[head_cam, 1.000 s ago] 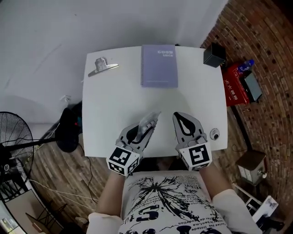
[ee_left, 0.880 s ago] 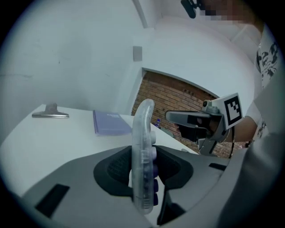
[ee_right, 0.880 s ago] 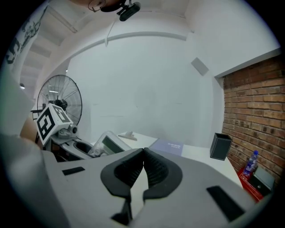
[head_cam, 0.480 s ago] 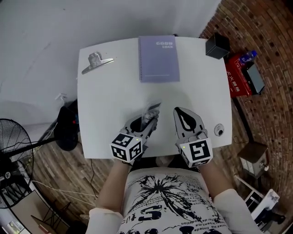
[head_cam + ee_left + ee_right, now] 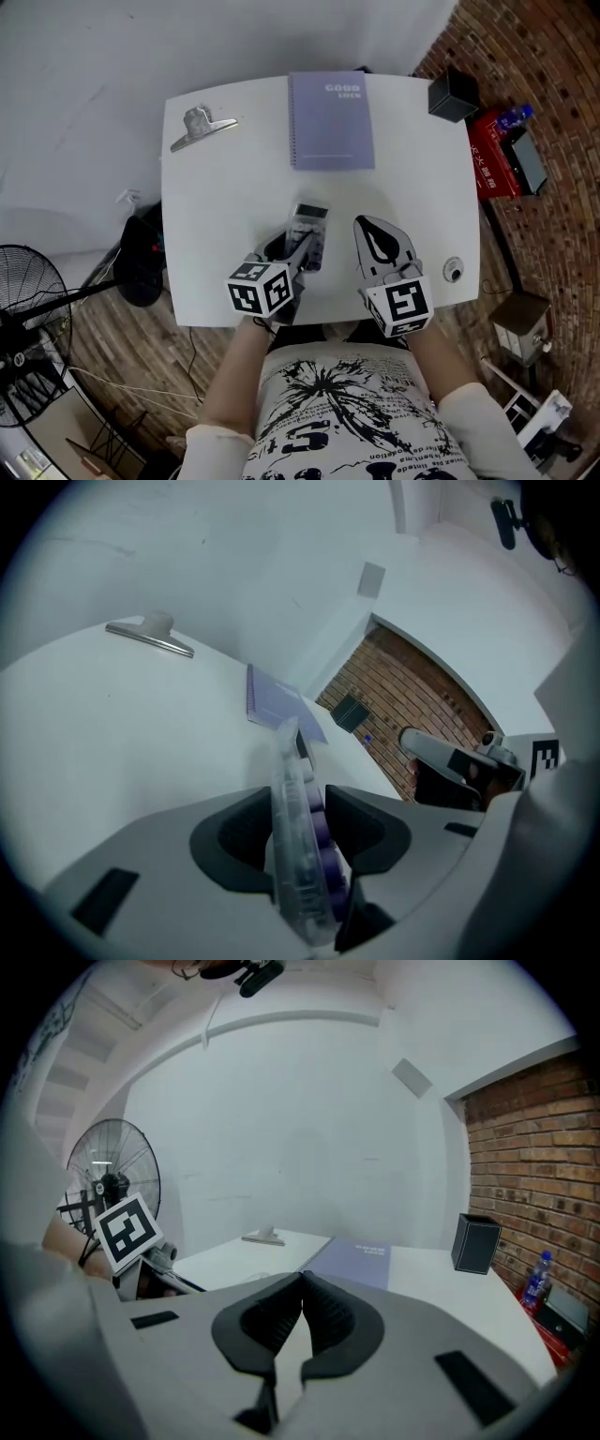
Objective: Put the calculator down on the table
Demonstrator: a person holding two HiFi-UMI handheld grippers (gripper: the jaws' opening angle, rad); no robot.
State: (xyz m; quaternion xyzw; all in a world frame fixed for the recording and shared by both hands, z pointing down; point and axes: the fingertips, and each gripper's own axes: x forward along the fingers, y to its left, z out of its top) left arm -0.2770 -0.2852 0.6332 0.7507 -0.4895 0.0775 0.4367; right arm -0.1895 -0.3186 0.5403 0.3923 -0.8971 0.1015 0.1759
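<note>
The calculator [image 5: 308,233], clear-cased with purple keys, lies tilted low over the white table [image 5: 225,206], display end pointing away from me. My left gripper [image 5: 300,251] holds its near end. In the left gripper view the calculator [image 5: 298,836] stands edge-on between the pads; the jaws are opening but both pads still touch it. My right gripper [image 5: 364,226] hovers beside it on the right, apart from it. Its pads [image 5: 323,1312] meet with nothing between them, so the right gripper [image 5: 302,1283] is shut and empty.
A purple notebook [image 5: 332,120] lies at the table's far edge, a metal binder clip [image 5: 202,127] at the far left, a black box [image 5: 452,97] at the far right corner. A small round object [image 5: 454,270] sits near the right edge. A fan [image 5: 28,319] stands on the floor to the left.
The left gripper has come down and rolled, so the calculator has gone from standing on edge to lying nearly flat near the table. The right gripper has sunk a little.
</note>
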